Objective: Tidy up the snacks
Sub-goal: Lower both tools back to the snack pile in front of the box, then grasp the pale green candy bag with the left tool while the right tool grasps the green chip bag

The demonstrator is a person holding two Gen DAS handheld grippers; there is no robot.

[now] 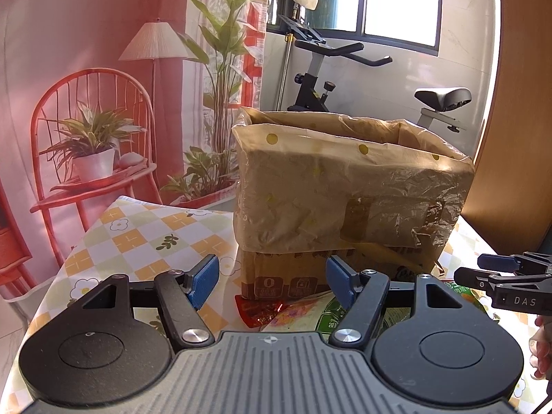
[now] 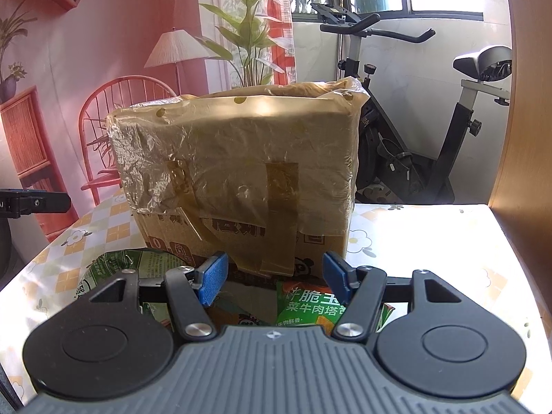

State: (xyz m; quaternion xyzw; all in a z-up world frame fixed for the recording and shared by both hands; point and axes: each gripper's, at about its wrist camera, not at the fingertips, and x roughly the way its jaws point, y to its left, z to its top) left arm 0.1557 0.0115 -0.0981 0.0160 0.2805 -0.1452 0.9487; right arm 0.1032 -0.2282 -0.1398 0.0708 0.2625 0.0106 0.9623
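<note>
My left gripper stands well open, its blue ribbed pads apart with nothing between them and touching nothing; below the gap lie a crinkled red wrapper and a green snack bag on the table. My right gripper is also open, a little narrower, and holds nothing either; beneath its pads sit a green snack bag with white lettering and, to the left, a larger green packet, creased and glossy. Just behind the snacks stands a cardboard box, open at the top, lined with a thin clear plastic bag with yellow dots that folds down over its sides in wrinkles; brown tape strips and printed marks show on the bare lower cardboard. The box fills the middle of both views and blocks what lies beyond on the table. The table wears a smooth cloth of orange and pale green checks with small flowers. In the left view my right gripper shows at the edge, with fingers of my hand under it. Behind are an exercise bike, a window, a wooden panel on the right, and a backdrop printed with a red chair, lamp and plants.
</note>
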